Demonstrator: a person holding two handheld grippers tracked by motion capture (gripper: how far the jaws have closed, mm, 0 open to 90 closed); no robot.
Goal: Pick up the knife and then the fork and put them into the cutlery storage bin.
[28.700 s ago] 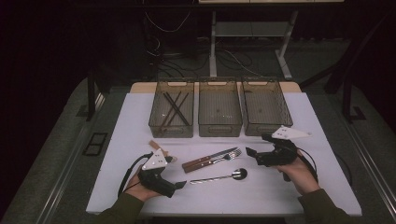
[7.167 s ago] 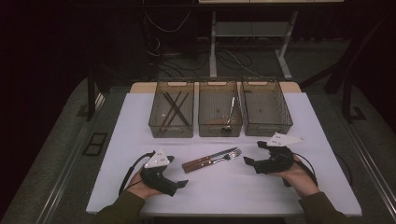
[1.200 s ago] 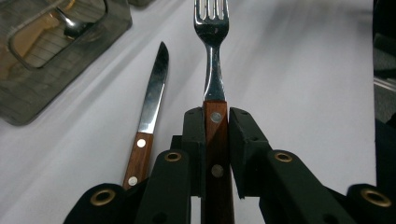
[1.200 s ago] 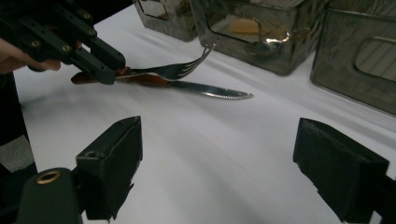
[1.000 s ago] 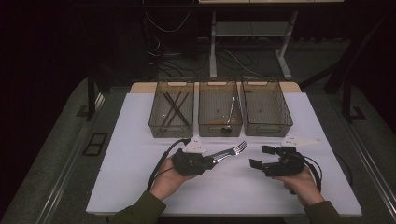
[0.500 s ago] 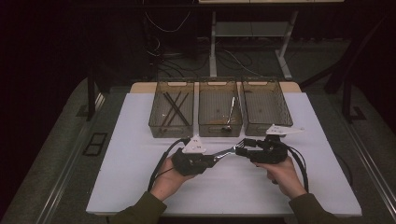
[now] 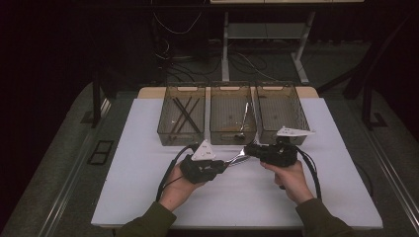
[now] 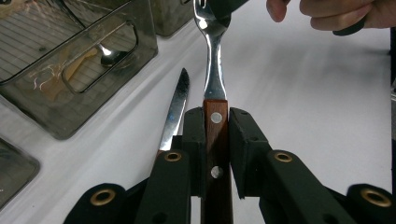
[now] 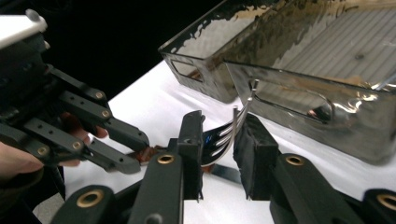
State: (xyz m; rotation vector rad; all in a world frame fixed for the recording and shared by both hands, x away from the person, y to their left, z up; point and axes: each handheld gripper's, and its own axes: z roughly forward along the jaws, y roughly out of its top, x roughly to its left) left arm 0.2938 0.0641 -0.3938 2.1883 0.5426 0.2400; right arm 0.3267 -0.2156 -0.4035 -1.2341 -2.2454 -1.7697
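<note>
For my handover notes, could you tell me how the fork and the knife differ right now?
The fork is clamped by its wooden handle in the left gripper, lifted, its tines between the right gripper's fingers. The knife lies flat on the white table, held by nothing. The fork ends in tines; the knife in a pointed blade. Both are metal cutlery.

1. Three clear bins stood side by side on the white table.
2. The left gripper and right gripper met near the middle, a fork spanning between them.
3. Dark sticks lay in the leftmost bin.
</note>
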